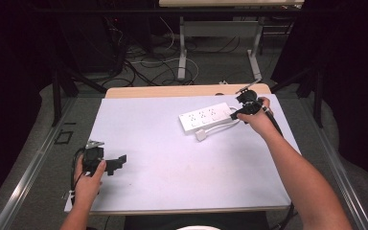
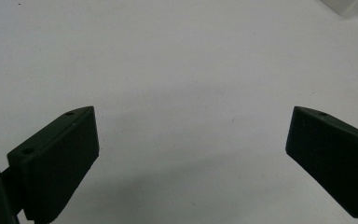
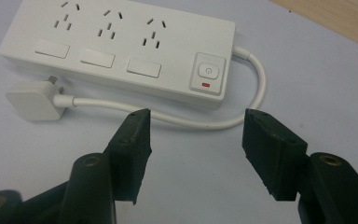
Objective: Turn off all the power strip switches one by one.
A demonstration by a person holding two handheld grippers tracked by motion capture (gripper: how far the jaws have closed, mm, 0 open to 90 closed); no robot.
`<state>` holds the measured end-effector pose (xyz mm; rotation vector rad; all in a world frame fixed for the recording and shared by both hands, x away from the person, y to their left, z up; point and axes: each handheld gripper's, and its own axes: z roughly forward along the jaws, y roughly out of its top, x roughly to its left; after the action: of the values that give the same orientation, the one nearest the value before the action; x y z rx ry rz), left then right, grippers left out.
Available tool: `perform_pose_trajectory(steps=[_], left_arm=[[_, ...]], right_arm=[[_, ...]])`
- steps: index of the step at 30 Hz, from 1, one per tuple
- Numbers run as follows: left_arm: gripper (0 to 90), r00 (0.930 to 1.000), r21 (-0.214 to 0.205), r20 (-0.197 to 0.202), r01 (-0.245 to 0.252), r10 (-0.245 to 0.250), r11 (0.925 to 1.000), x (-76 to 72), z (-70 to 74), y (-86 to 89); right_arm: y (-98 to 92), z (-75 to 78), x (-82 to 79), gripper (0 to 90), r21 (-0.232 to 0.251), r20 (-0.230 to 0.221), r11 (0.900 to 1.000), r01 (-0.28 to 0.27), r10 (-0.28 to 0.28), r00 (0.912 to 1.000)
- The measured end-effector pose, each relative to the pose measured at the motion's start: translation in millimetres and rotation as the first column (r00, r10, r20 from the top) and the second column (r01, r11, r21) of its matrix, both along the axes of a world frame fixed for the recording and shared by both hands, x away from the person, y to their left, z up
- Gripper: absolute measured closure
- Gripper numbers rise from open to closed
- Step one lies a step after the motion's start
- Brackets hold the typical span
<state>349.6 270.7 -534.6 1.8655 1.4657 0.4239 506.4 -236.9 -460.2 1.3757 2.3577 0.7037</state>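
Grippers, both mine: right gripper (image 3: pixel 196 126) hovers just short of white power strip (image 1: pixel 206 117) at far right of table (image 1: pixel 172 163), jaws about half open w/ nothing between them, lined up on its cord (image 3: pixel 177 119), prob. to pinch it. Cord loops along strip's near side, ending at plug (image 3: pixel 30 100) lying flat. Left gripper (image 2: pixel 189 135) rests near front left corner, jaws wide, empty, parked out of the way. Table top is pale, matte. Beyond: dark room, floor cables (image 1: pixel 148 62), desk legs (image 1: pixel 182 48).
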Motion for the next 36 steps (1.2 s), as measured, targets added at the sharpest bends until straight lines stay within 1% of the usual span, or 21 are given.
perform_pose_trajectory(steps=[4, 5, 6, 11, 13, 14, 15, 16, 19, 20, 22, 23, 24, 25, 26, 28, 29, 32, 33, 34, 36], left_arm=[[2.6, 1.0, 0.002, -0.002, 0.001, -0.001, 1.0, 0.2, -0.3, 0.2], [2.6, 1.0, 0.002, -0.002, 0.001, -0.001, 1.0, 0.2, -0.3, 0.3], [2.6, 1.0, 0.001, -0.001, 0.0, 0.0, 1.0, 0.2, -0.2, 0.2], [2.7, 1.0, -0.001, -0.003, -0.002, 0.002, 1.0, 0.3, -0.7, 0.1], [2.7, 1.0, -0.003, -0.003, -0.003, 0.003, 1.0, 0.4, -0.8, 0.1], [2.7, 1.0, -0.003, -0.003, -0.004, 0.004, 1.0, 0.4, -0.9, 0.1], [2.7, 1.0, -0.003, -0.003, -0.003, 0.003, 1.0, 0.4, -0.9, 0.1], [2.7, 1.0, -0.003, -0.003, -0.003, 0.003, 1.0, 0.5, -1.0, 0.2], [2.8, 1.0, -0.004, -0.003, -0.003, 0.003, 1.0, 0.5, -1.2, 0.3], [2.8, 1.0, -0.004, -0.003, -0.003, 0.003, 1.0, 0.5, -1.2, 0.3], [2.9, 1.0, -0.003, -0.004, -0.004, 0.003, 1.0, 0.5, -1.2, 0.6], [2.9, 1.0, -0.004, -0.004, -0.004, 0.004, 1.0, 0.5, -1.3, 0.6], [2.9, 1.0, -0.004, -0.004, -0.004, 0.004, 1.0, 0.6, -1.4, 0.7], [2.9, 1.0, -0.002, -0.004, -0.004, 0.004, 1.0, 0.6, -1.4, 0.8], [2.9, 1.0, -0.002, -0.005, -0.004, 0.004, 1.0, 0.7, -1.5, 0.7], [3.0, 0.9999, -0.001, -0.013, -0.001, 0.001, 1.0, 0.7, -0.9, 1.0], [3.1, 1.0, -0.002, -0.006, -0.007, 0.007, 1.0, 0.9, -1.6, 0.5], [3.2, 0.9999, 0.0, -0.009, -0.006, 0.006, 1.0, 1.0, -1.7, 0.6], [3.2, 0.9999, 0.0, -0.009, -0.006, 0.006, 1.0, 1.0, -1.7, 0.6], [3.2, 0.9999, 0.001, -0.009, -0.007, 0.007, 1.0, 0.9, -1.7, 0.6], [3.2, 0.9999, -0.001, -0.008, -0.007, 0.007, 1.0, 1.0, -1.9, 0.8]], right_arm=[[0.5, -1.9, 2.5, 44.1, -0.005, -0.006, 1.0, -0.001, 0.001, 1.0], [1.9, -3.4, 4.1, 47.2, 0.005, -0.008, 1.0, 0.006, -0.006, 0.9999], [1.9, -3.4, 4.1, 47.2, 0.005, -0.008, 1.0, 0.006, -0.006, 0.9999], [2.5, -7.5, 9.8, 54.9, 0.022, -0.016, 0.9997, 0.007, -0.007, 0.9999], [2.4, -8.8, 11.7, 57.2, 0.018, -0.022, 0.9997, 0.017, -0.016, 0.9996], [2.8, -9.9, 12.6, 58.4, 0.023, -0.032, 0.9992, 0.033, -0.032, 0.999], [2.3, -10.9, 13.7, 59.0, 0.037, -0.037, 0.9989, 0.028, -0.026, 0.999], [1.5, -11.8, 14.9, 60.8, 0.022, -0.036, 0.9993, 0.029, -0.028, 0.9989], [2.8, -13.6, 17.3, 65.8, 0.018, -0.027, 0.9988, 0.044, -0.044, 0.9987], [2.8, -13.6, 17.3, 65.8, 0.018, -0.027, 0.9988, 0.044, -0.044, 0.9987], [4.7, -14.8, 19.7, 71.0, 0.021, -0.025, 0.9981, 0.058, -0.058, 0.998], [4.1, -15.5, 20.9, 72.6, 0.024, -0.012, 0.9985, 0.049, -0.048, 0.9988], [4.6, -15.6, 21.4, 74.7, 0.021, -0.015, 0.9978, 0.063, -0.063, 0.9979], [5.1, -16.4, 22.6, 76.2, 0.037, -0.012, 0.9974, 0.062, -0.062, 0.998], [5.1, -16.4, 22.6, 76.2, 0.037, -0.012, 0.9974, 0.062, -0.062, 0.998], [4.5, -18.7, 25.6, 80.7, 0.025, -0.008, 0.9972, 0.071, -0.07, 0.9975], [4.2, -19.2, 26.6, 82.1, 0.027, -0.02, 0.9968, 0.075, -0.074, 0.997], [4.5, -21.9, 29.7, 86.5, 0.031, -0.026, 0.9944, 0.101, -0.1, 0.9946], [2.8, -22.9, 31.1, 88.6, 0.033, -0.025, 0.9963, 0.08, -0.079, 0.9965], [3.6, -24.2, 32.0, 89.9, 0.025, -0.022, 0.9953, 0.093, -0.093, 0.9954], [3.5, -25.3, 33.2, 90.0, 0.021, -0.03, 0.9956, 0.091, -0.091, 0.9954]])
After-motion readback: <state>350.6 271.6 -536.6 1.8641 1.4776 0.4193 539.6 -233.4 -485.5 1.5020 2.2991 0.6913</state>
